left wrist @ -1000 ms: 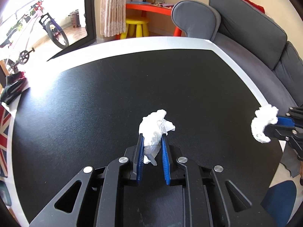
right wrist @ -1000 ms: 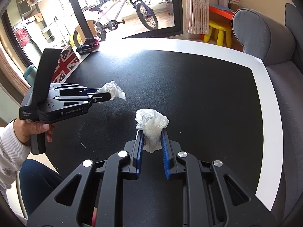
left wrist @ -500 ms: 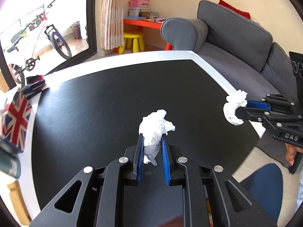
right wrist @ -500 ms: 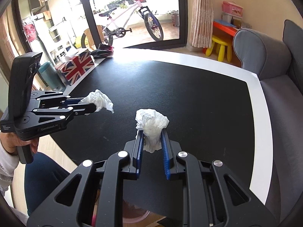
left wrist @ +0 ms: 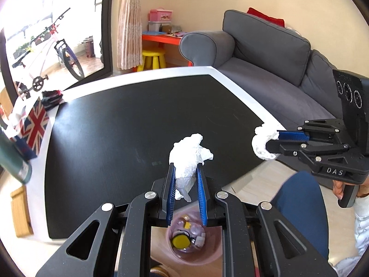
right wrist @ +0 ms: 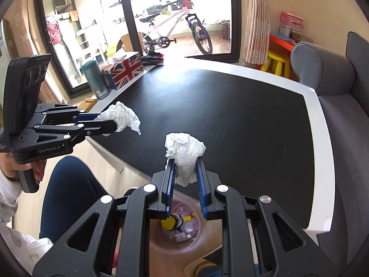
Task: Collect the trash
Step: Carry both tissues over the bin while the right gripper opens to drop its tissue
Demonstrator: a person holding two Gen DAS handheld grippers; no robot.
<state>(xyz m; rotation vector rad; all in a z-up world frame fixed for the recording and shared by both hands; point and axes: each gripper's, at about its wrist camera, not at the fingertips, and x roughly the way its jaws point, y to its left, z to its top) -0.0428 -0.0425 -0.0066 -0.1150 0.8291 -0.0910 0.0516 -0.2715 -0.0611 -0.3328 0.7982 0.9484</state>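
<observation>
Left gripper [left wrist: 185, 175] clamping crumpled tissue [left wrist: 188, 159], right gripper [right wrist: 184, 170] clamping another tissue [right wrist: 184, 152], pink bin [left wrist: 207, 257] holding scraps below

You've got strong daylight pouring in through the glass door [right wrist: 180, 18] — it blows out to pure white at the left wrist view's top-left, and glares off the black table [right wrist: 219, 106] near the far edge. Both views are sharp mid-frame, with heavy fisheye bending and dark corners.

Open pink bin [left wrist: 196, 251] directly below tongs; black table [left wrist: 138, 124] ahead.
</observation>
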